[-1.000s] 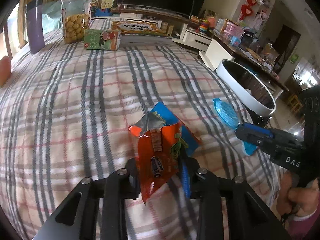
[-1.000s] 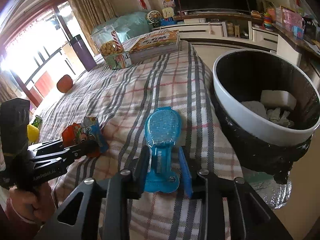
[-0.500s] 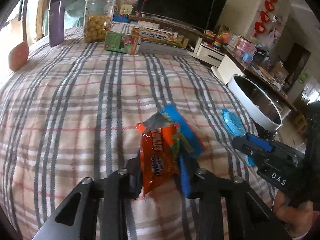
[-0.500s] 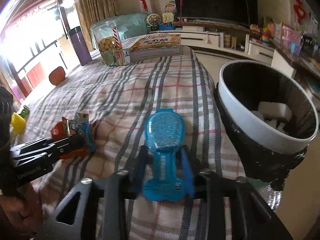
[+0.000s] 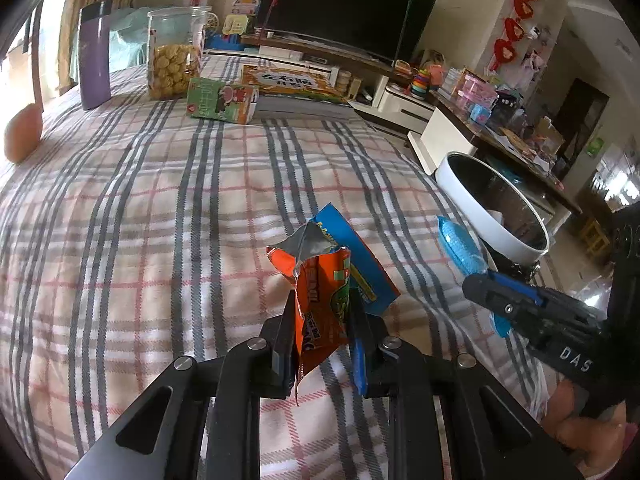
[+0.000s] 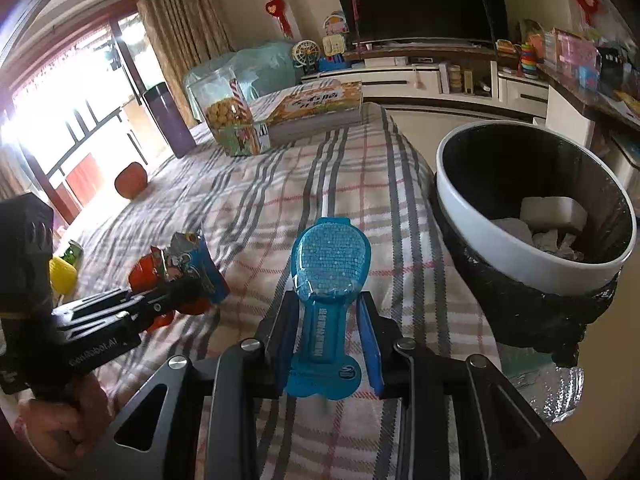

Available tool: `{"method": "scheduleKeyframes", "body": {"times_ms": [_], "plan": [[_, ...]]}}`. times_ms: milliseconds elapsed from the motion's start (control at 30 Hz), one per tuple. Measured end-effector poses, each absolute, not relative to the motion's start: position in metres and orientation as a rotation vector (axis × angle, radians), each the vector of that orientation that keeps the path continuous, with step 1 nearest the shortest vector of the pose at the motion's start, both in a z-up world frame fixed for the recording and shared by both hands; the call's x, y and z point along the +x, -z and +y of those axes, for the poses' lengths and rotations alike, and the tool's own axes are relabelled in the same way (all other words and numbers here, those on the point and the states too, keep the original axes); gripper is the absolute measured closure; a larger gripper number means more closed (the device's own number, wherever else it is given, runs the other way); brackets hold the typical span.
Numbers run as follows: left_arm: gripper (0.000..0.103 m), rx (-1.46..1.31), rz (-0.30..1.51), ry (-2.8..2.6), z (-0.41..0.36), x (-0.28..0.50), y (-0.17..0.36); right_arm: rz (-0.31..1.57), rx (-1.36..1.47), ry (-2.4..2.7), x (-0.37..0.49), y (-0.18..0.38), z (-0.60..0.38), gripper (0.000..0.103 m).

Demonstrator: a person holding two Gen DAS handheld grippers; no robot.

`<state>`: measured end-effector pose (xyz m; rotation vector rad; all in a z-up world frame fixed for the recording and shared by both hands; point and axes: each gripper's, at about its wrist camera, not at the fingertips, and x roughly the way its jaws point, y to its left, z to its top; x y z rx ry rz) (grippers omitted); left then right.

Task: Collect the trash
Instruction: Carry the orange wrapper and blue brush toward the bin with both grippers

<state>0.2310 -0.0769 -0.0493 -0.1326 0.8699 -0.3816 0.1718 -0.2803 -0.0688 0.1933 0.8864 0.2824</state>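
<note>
My left gripper is shut on an orange snack wrapper with a blue wrapper behind it, held above the plaid tablecloth. My right gripper is shut on a blue plastic blister pack, held above the table's right side. The white-rimmed trash bin with a black liner stands just right of the table and holds white crumpled paper. In the left wrist view the right gripper and the bin show at the right. In the right wrist view the left gripper shows at the left.
At the table's far end stand a purple tumbler, a jar of snacks, a green carton and a flat orange box. An orange fruit lies at the left edge. A TV cabinet stands behind.
Both grippers have risen and tilted up a little while keeping their hold. The bin looks nearer in the right wrist view.
</note>
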Motion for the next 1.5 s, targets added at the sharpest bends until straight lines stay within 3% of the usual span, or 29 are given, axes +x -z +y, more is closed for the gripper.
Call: {"method": "scheduleKeyframes", "body": {"times_ms": [1500], "plan": [[0.083, 0.009, 0.826, 0.481, -0.143, 0.227, 0.016, 0.818, 0.36, -0.226, 0.153, 0.042, -0.348, 0.076]]}}
